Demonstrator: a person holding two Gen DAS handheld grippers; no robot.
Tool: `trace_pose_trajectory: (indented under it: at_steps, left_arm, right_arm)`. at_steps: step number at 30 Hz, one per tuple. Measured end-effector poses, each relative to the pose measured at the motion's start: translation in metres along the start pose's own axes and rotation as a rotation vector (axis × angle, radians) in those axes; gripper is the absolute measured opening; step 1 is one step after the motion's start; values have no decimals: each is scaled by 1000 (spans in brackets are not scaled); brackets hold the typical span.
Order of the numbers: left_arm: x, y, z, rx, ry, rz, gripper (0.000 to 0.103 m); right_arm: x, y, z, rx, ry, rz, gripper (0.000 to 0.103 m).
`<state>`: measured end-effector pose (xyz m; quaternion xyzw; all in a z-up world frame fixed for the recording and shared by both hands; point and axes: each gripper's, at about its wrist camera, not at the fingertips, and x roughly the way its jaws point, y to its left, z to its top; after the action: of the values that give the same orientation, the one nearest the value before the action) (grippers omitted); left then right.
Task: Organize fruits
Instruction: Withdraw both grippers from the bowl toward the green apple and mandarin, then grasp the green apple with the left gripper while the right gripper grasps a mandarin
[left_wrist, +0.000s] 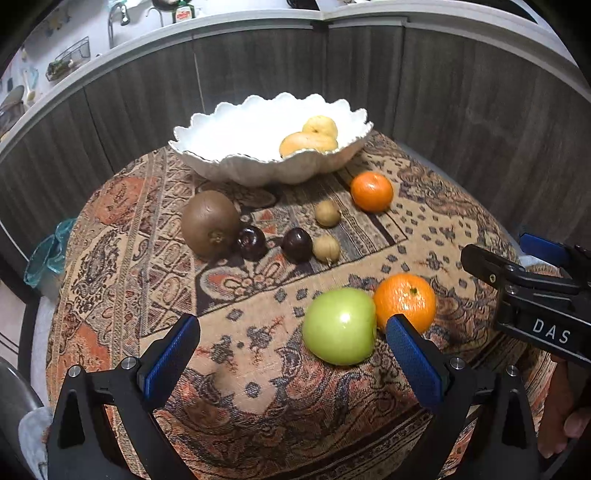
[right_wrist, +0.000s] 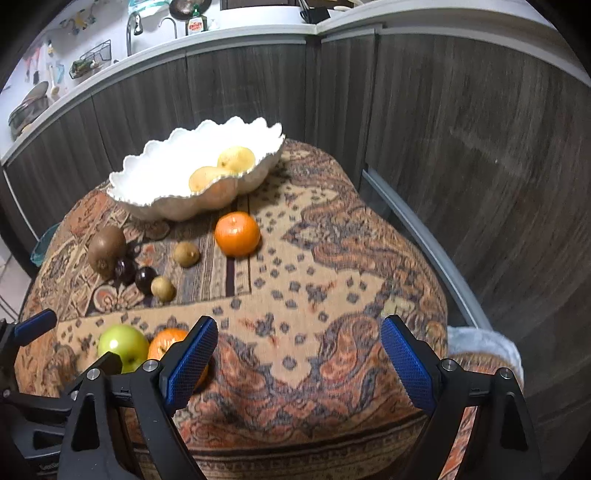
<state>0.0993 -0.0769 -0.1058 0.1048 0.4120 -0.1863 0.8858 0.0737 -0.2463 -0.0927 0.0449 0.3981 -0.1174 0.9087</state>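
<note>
A white scalloped bowl (left_wrist: 258, 170) (right_wrist: 173, 206) holding two yellow fruits (left_wrist: 308, 144) stands at the back of the patterned tablecloth (left_wrist: 258, 376). In front of it lie a brown kiwi (left_wrist: 209, 223), two dark plums (left_wrist: 297, 243), two small tan fruits (left_wrist: 327, 213) and an orange (left_wrist: 371, 191) (right_wrist: 237, 233). Nearer, a green apple (left_wrist: 340, 326) (right_wrist: 123, 347) touches a second orange (left_wrist: 404, 301) (right_wrist: 168, 341). My left gripper (left_wrist: 293, 350) is open, with the apple just ahead by its right finger. Further right, my right gripper (right_wrist: 299, 354) is open over bare cloth, and its left finger partly hides the near orange.
Dark wood cabinet panels (left_wrist: 461, 110) rise close behind the table, with a sink counter above. A teal bag (left_wrist: 50, 254) hangs at the table's left edge and a white cloth (right_wrist: 480, 347) at its right. A person's hand (left_wrist: 565, 417) holds the right gripper.
</note>
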Motion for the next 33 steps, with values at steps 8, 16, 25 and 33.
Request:
trace_pose_trajectory:
  at_steps: [8, 16, 25, 33]
  left_arm:
    - [13, -8, -9, 36, 45, -29, 100]
    - [30, -11, -7, 54, 79, -28, 91]
    - [46, -14, 0, 57, 97, -56, 77]
    - [45, -21, 3, 73, 84, -103, 49]
  right_arm:
    - [6, -6, -13, 13, 39, -12, 91]
    - [10, -3, -15, 10, 48, -13, 91]
    - [17, -4, -16, 20, 66, -16, 91]
    - [18, -7, -15, 36, 64, -6, 91]
